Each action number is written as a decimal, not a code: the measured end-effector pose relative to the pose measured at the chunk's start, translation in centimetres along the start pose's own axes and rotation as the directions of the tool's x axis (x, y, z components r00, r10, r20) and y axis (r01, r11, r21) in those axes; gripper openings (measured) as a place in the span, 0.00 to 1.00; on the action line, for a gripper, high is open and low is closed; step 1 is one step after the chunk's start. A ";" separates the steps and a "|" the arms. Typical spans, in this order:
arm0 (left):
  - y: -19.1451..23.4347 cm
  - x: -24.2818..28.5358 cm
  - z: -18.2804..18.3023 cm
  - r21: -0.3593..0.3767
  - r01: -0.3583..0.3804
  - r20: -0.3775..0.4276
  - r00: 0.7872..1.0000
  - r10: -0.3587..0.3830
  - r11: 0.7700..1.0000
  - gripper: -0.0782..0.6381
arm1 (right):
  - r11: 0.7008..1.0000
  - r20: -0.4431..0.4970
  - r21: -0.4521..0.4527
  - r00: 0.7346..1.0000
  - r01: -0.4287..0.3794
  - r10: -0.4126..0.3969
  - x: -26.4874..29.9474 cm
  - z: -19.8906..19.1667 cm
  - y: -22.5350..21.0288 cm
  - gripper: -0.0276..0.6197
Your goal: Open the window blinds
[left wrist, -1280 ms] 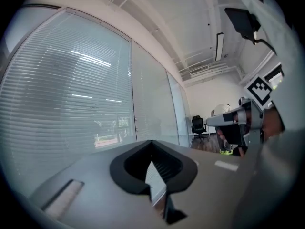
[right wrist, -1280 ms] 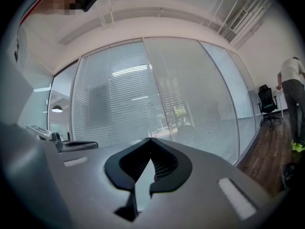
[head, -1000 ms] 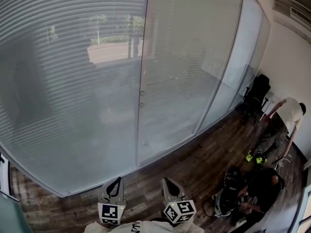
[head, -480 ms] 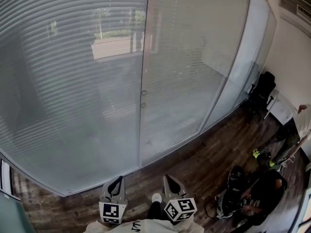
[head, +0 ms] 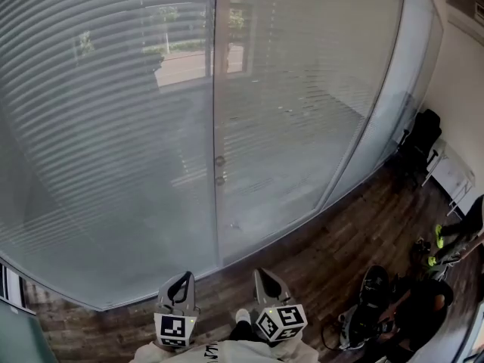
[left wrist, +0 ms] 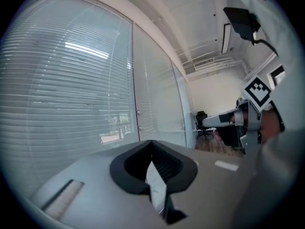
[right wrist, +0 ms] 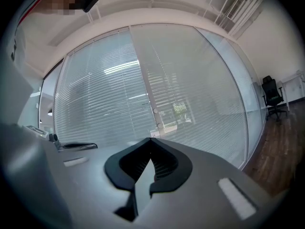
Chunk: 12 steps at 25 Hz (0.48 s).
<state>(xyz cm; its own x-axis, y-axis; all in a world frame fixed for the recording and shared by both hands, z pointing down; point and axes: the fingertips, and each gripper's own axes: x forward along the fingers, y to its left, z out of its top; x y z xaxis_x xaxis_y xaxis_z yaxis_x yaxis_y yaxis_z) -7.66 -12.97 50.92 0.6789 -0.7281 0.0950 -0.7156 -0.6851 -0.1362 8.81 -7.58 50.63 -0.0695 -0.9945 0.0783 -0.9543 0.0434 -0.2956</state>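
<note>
White slatted blinds [head: 113, 127] hang closed behind a long glass wall, slats lying flat across every pane. Two small round knobs [head: 219, 170] sit one above the other on the upright frame between two panes. My left gripper [head: 180, 284] and right gripper [head: 265, 280] show at the bottom of the head view, side by side, pointing level at the glass and well short of it. Both are shut and hold nothing. The left gripper view shows its own jaws [left wrist: 152, 142] closed, with the blinds [left wrist: 71, 89] beyond. The right gripper's jaws [right wrist: 151, 140] point at the knobs [right wrist: 156, 118].
Dark wooden floor [head: 325, 255] runs along the foot of the glass. At lower right a person [head: 423, 308] crouches among dark bags. A black chair [head: 423, 138] and a white desk [head: 452, 174] stand by the far right wall.
The glass wall and its knobs have come nearer and shifted down in the head view. The standing person at right has slid almost out of frame. Both grippers stay shut.
</note>
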 end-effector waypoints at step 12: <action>0.5 6.5 1.4 0.001 -0.052 -0.025 0.998 0.052 0.999 0.11 | 0.998 -0.024 0.018 0.998 -0.061 0.062 5.8 2.3 -4.2 0.05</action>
<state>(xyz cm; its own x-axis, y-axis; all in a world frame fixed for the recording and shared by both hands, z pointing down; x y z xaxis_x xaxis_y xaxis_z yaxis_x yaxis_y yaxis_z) -3.39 -17.96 50.07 0.6365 -0.7631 0.1119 -0.7499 -0.6463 -0.1417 13.05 -13.78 50.13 -0.1350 -0.9874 0.0825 -0.9429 0.1024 -0.3170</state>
